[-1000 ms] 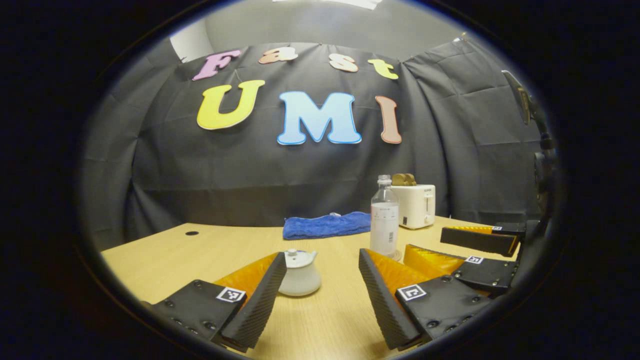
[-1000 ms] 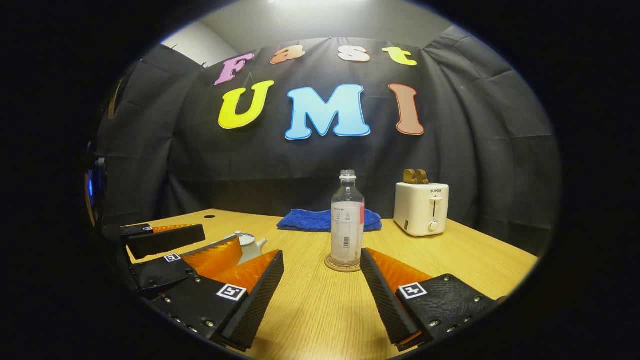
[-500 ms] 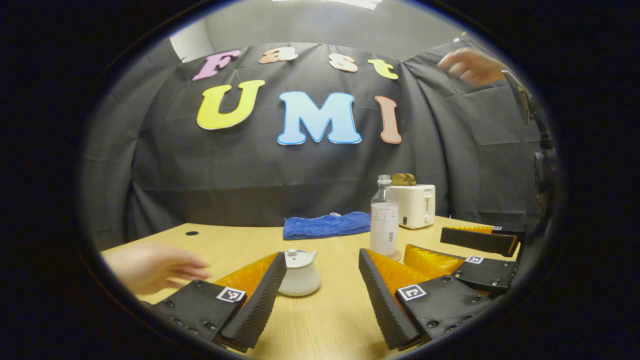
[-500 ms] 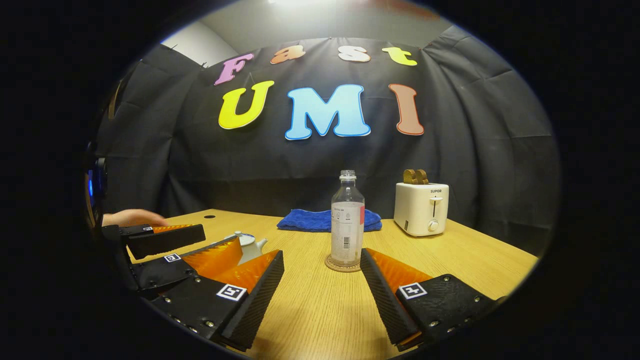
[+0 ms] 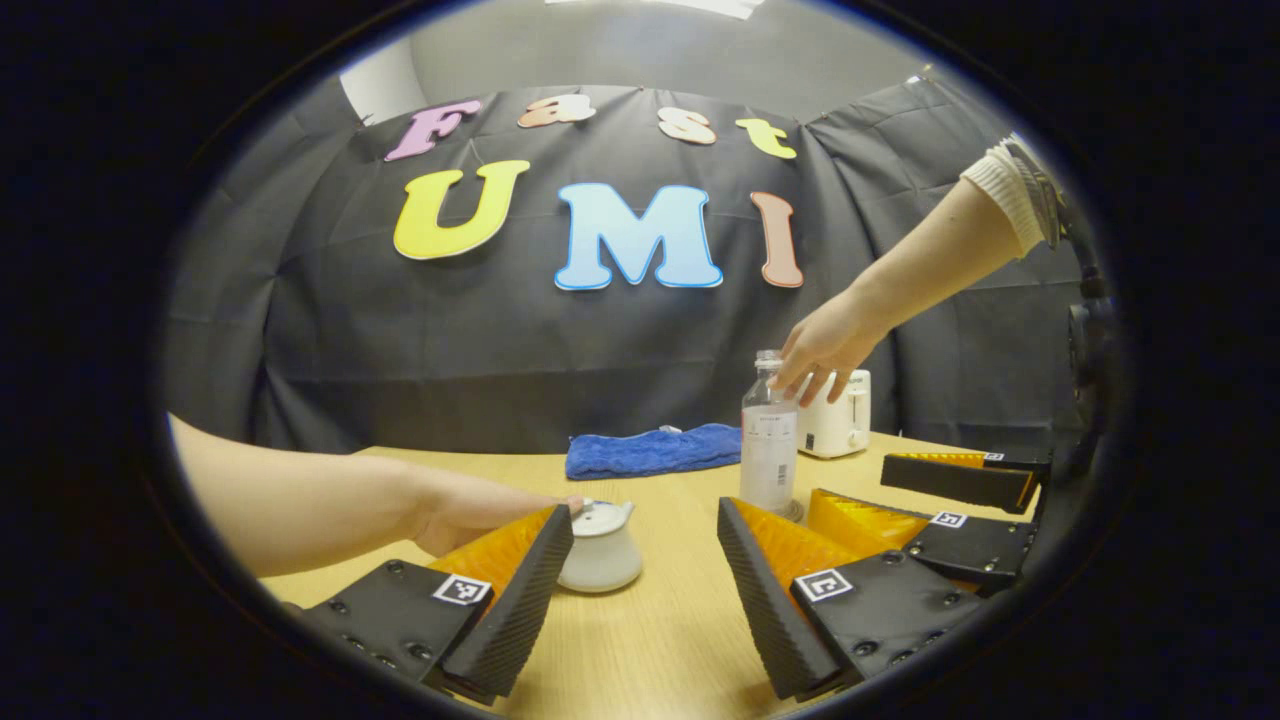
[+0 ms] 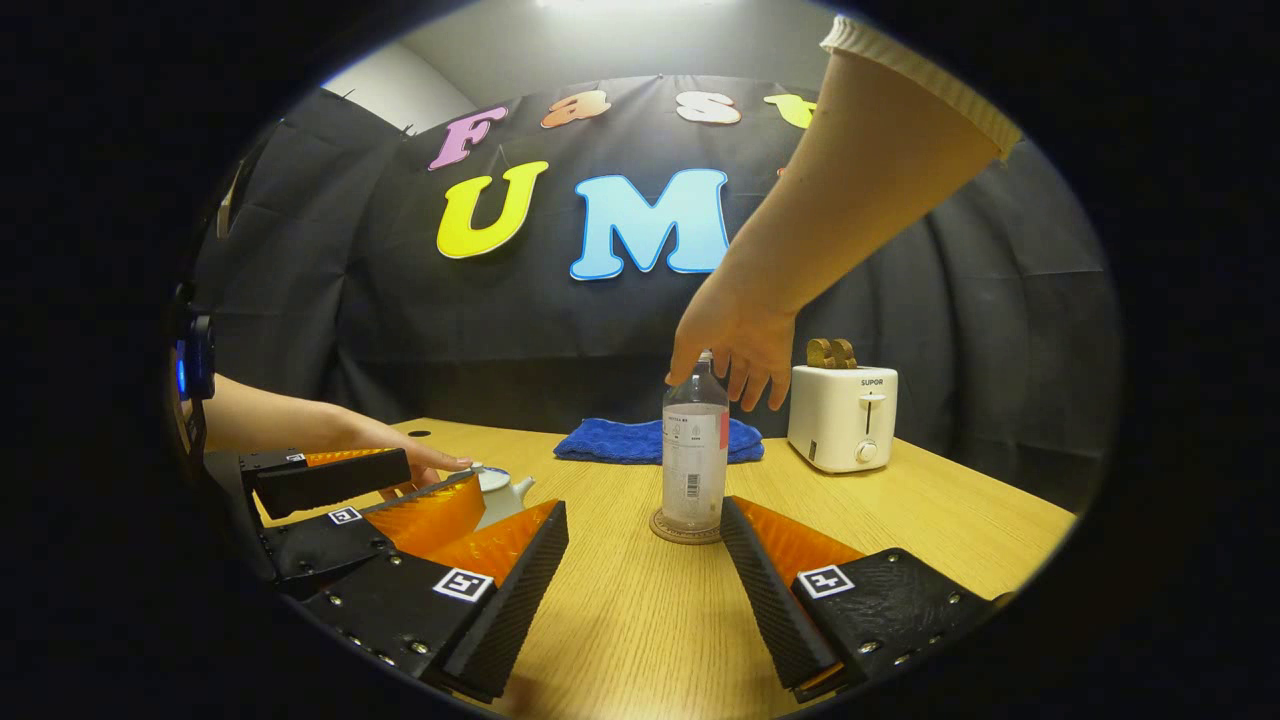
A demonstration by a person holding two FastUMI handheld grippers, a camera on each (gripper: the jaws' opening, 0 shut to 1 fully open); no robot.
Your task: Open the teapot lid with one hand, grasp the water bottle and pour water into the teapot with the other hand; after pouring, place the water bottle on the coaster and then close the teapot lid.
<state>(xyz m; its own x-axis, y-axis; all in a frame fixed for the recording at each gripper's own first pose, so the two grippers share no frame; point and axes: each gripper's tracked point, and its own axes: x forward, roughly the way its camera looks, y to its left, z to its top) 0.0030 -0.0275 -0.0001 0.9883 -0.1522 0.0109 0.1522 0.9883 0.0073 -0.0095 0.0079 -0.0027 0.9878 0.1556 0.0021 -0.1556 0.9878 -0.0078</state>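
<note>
- I see two grippers, both resting low over the wooden table (image 6: 640, 620). The left gripper (image 5: 640, 590) has its fingers spread wide and holds nothing; the right gripper (image 6: 645, 590) also has its fingers spread, with nothing between them.
- One white teapot (image 5: 600, 548) stands with its lid on, to the left of the water bottle (image 6: 695, 450).
- The one water bottle is upright on a round coaster (image 6: 685, 528), without a cap.
- Two bare hands are in view: one hand (image 5: 470, 510) touches the teapot lid, the other hand (image 6: 735, 345) is at the bottle's neck.
- Behind the bottle lies one blue cloth (image 6: 620, 440); to the right of the bottle stands one white toaster (image 6: 842, 415).
</note>
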